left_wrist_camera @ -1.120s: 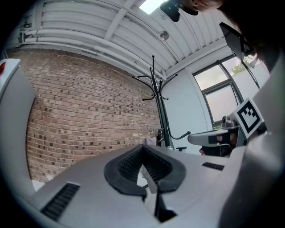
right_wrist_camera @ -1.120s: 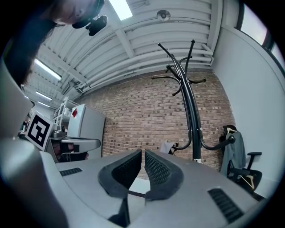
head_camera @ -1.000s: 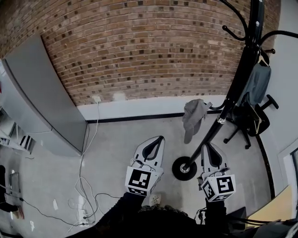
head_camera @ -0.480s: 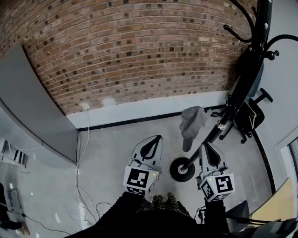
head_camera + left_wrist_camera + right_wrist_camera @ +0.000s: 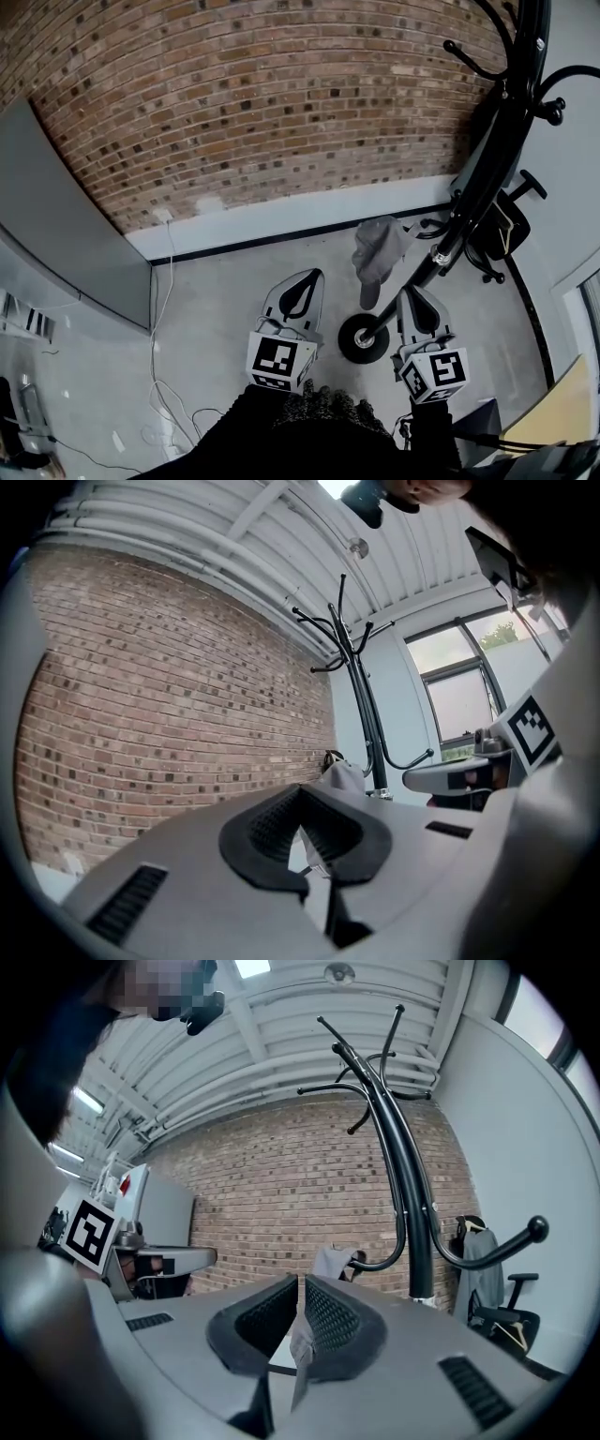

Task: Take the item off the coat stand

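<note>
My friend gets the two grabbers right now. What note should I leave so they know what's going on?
Left gripper: shut, empty, pointing at the floor in front of the stand.
Right gripper: shut, empty, just right of the stand's base in the head view.
Grey cap: hanging on a low hook of the black coat stand, ahead of both grippers, touched by neither.
Done: nothing taken off yet.
Left to do: open one gripper, reach to the cap, close on it and lift it off the hook.
</note>
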`<act>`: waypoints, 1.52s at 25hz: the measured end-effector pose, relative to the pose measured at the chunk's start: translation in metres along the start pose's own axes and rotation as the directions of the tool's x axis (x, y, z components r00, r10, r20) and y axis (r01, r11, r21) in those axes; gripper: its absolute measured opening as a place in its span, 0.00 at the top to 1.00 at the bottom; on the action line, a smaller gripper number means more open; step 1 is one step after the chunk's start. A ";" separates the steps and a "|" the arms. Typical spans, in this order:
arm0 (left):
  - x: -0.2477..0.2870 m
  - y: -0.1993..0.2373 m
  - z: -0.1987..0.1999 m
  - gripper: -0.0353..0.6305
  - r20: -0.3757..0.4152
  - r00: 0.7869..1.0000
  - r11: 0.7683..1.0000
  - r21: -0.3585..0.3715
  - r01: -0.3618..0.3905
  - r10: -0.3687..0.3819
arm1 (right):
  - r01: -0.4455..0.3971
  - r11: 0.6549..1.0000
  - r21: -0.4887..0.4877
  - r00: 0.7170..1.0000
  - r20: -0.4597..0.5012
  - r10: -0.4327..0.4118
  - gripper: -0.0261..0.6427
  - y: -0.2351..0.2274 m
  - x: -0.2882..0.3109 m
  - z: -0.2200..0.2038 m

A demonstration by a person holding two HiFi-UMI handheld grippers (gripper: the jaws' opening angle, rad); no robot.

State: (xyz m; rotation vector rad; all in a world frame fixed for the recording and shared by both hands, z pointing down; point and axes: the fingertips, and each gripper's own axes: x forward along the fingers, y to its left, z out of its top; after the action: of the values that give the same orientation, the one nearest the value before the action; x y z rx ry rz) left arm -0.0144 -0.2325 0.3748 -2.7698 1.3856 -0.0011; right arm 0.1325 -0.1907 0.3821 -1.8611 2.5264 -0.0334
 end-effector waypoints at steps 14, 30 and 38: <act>0.012 0.007 0.001 0.94 -0.010 0.999 0.999 0.019 -0.046 0.046 | -0.054 0.998 0.038 0.997 -0.054 0.056 0.82 -0.013 0.026 -0.024; 0.012 0.017 -0.006 0.94 -0.042 0.994 0.994 0.041 -0.097 0.099 | -0.114 0.990 0.083 0.974 -0.185 0.128 0.64 -0.017 0.056 -0.117; 0.010 0.020 -0.009 0.94 -0.056 0.992 0.993 0.050 -0.111 0.113 | -0.156 0.981 0.118 0.945 -0.273 0.183 0.64 -0.004 0.068 -0.153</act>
State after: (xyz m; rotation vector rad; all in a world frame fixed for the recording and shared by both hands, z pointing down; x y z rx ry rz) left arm -0.0248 -0.2533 0.3831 -2.6709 1.5322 -0.1109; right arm 0.1141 -0.2544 0.5362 -1.7055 2.8025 -0.4421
